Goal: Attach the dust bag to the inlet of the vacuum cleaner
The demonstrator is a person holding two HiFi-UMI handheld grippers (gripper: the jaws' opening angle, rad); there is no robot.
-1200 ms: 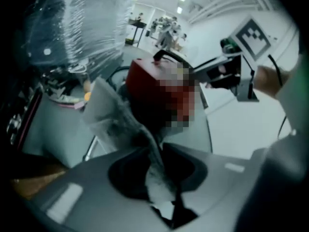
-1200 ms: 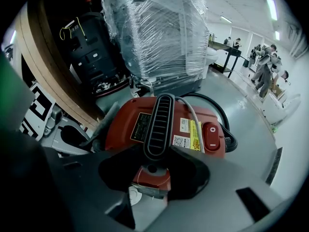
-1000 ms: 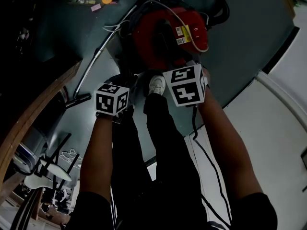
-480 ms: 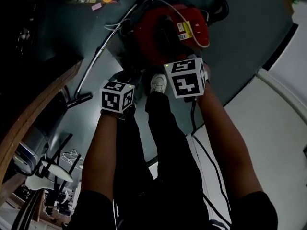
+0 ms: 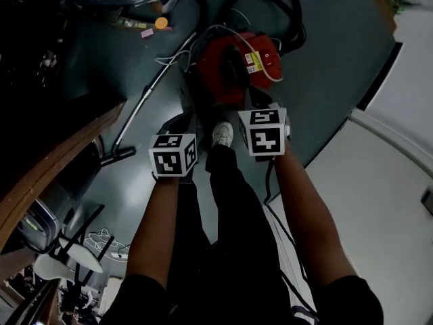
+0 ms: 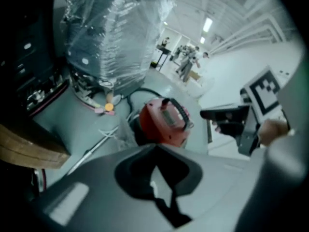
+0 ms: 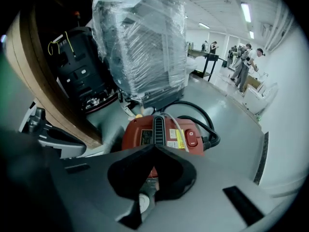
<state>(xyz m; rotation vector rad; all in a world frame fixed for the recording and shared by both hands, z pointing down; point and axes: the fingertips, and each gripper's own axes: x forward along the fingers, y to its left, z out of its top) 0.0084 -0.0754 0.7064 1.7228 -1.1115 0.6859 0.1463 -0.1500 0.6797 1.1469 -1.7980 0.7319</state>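
The red vacuum cleaner (image 5: 237, 63) lies on the dark green floor, with a black handle strip and a white cord across its top. It shows ahead of both jaw pairs (image 6: 164, 122) (image 7: 161, 132). My left gripper (image 6: 155, 147) and right gripper (image 7: 154, 147) hang above it, apart from it, both shut with nothing seen between the tips. Their marker cubes (image 5: 174, 154) (image 5: 264, 132) hide the jaws in the head view. A pale grey crumpled thing (image 7: 108, 137) lies by the vacuum's near left side; I cannot tell whether it is the dust bag.
A metal wand with a floor nozzle (image 5: 139, 114) lies left of the vacuum, and a black hose (image 5: 291, 19) loops behind it. A plastic-wrapped stack (image 7: 145, 37) stands beyond. A curved wooden edge (image 5: 54, 175) runs at left. The person's white shoe (image 5: 222, 133) stands between the cubes.
Both marker cubes have drawn back from the vacuum toward the person and sit lower in the head view. The vacuum looks smaller and farther.
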